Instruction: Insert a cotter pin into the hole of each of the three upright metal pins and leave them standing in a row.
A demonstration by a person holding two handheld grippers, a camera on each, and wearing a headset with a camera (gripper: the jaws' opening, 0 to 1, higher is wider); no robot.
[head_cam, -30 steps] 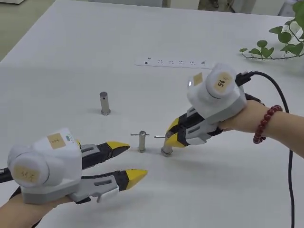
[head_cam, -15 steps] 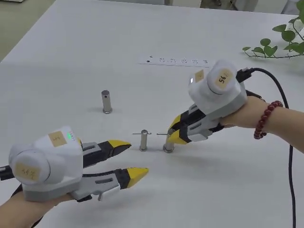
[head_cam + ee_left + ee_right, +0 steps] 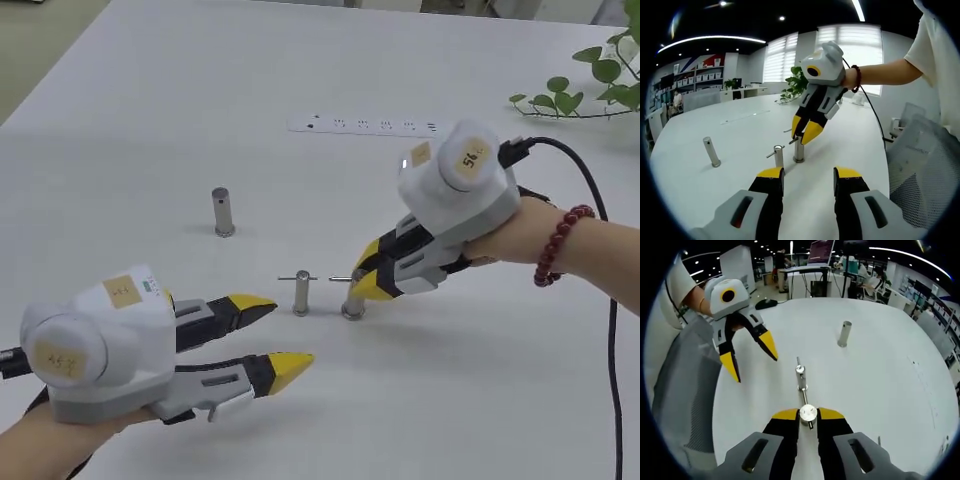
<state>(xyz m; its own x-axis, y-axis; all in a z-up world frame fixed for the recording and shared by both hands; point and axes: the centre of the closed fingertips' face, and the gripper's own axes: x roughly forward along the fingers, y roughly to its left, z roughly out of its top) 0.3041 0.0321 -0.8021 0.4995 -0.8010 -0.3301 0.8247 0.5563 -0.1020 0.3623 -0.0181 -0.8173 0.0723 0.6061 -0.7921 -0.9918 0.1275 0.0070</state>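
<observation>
Abt two-thirds done: cottered upright steel pin (image 3: 301, 292) mid white table (image 3: 450, 400), right gripper (image 3: 362, 277) clamped on 2nd cottered pin (image 3: 808, 414), bare steel pin (image 3: 222, 211) toward left edge not yet done, left gripper (image 3: 288, 333) jaws apart.

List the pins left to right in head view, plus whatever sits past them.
Left to right: bare pin → cottered pin → third pin, between the jaws of the right hand-held gripper → bracelet.
</observation>
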